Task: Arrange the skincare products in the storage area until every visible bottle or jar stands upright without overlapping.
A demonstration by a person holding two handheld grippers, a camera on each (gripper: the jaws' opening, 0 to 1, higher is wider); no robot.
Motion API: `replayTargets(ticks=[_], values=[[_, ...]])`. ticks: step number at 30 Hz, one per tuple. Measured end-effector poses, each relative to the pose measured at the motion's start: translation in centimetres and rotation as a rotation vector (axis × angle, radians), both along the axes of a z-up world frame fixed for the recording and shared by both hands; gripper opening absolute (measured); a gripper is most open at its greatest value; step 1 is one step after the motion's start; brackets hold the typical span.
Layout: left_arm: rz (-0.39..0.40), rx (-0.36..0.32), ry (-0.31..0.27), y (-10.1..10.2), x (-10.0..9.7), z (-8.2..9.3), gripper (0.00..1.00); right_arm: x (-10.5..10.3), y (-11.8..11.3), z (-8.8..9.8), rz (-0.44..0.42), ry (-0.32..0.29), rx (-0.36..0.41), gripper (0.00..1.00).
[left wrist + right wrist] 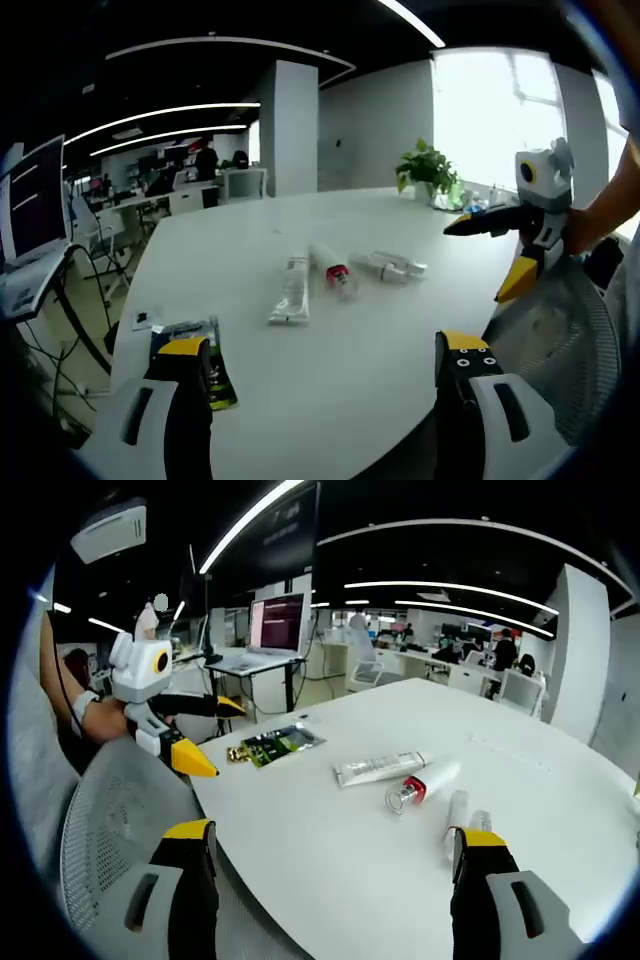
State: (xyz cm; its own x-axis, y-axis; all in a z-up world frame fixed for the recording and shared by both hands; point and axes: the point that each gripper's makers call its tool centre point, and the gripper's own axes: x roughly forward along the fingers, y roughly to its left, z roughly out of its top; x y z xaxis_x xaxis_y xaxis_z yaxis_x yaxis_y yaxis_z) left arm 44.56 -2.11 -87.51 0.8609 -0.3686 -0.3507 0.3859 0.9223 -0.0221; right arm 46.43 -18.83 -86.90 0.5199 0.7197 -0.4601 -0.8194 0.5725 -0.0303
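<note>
**Three skincare containers lying flat, both grippers unloaded**

The left gripper (325, 365) is held at the near edge of the white worktop (400, 300). Its jaws stand apart with nothing between them. Ahead of the jaws, near the worktop centre, three containers lie on their sides in a loose row. The white tube (291, 290) lies ahead of the left jaw. The bottle with a red band (334, 271) lies beside it, toward the right jaw. The clear bottle (392, 266) lies furthest toward the right jaw side. A dark green and yellow sachet (195, 355) lies flat just beside the left jaw tip. Print on the tube and sachet is too small to read. A potted plant (428, 170) stands at the far worktop edge.

The right gripper (330, 855) is also held off the near edge, jaws apart and empty. In its view the white tube (378, 768) lies ahead, between the jaws. The red-banded bottle (420, 783) lies just beyond it toward the right jaw. The clear bottle (458, 818) lies just above the right jaw tip. The sachet (272, 744) lies ahead of the left jaw. A mesh chair back (110, 820) is beside the left jaw.
</note>
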Motion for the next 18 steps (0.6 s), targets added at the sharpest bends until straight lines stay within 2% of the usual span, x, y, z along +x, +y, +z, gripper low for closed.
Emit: replayTargets(ticks=[3,8,13,18], values=[[0.007,-0.008,-0.003,0.1,0.0,0.1,0.89,-0.3,0.5,0.4,-0.003,0.025,0.047,0.99],[0.012,-0.016,-0.008,0.2,0.0,0.2,0.9,-0.9,1.7,2.2,-0.008,0.042,0.181,0.99],[0.013,-0.014,-0.011,0.2,0.0,0.2,0.91,-0.8,2.0,2.8,-0.011,0.045,0.231,0.99],[0.011,-0.017,-0.019,0.2,0.0,0.4,0.91,-0.5,1.7,2.7,-0.033,0.028,0.215,0.99]])
